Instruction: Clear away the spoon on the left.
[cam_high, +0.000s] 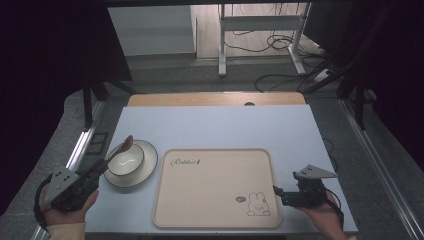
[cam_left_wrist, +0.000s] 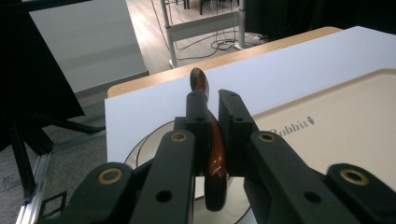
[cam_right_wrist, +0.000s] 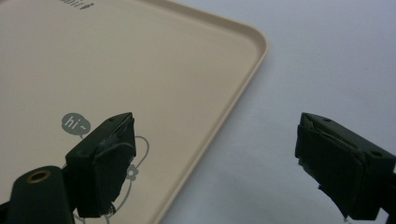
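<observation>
In the lower left of the high view, the left gripper (cam_high: 102, 167) pinches a glossy reddish-brown wooden spoon (cam_high: 125, 145), which slants up and right over a small cream ceramic bowl with a dark rim (cam_high: 125, 160). The bowl sits on a matching round cream saucer with a dark edge (cam_high: 146, 167), at the left side of the white table (cam_high: 215, 127). In the left gripper view, the two black jaws press together on the spoon's handle (cam_left_wrist: 215, 154); its rounded end pokes up beyond them near the top centre of the frame, and the saucer's rim (cam_left_wrist: 149, 140) shows just under the jaws.

A large beige rectangular plastic tray with rounded corners (cam_high: 210, 200) lies in the lower middle of the high view, just right of the saucer, with cursive lettering at its upper left and a rabbit drawing (cam_high: 258, 205) at its lower right. The right gripper (cam_high: 277, 192) hovers at the tray's right edge in the lower right of the frame. In the right gripper view, its jaws are spread wide with nothing between them, one over the tray's (cam_right_wrist: 140, 70) rabbit print, the other over bare table (cam_right_wrist: 317, 56).
</observation>
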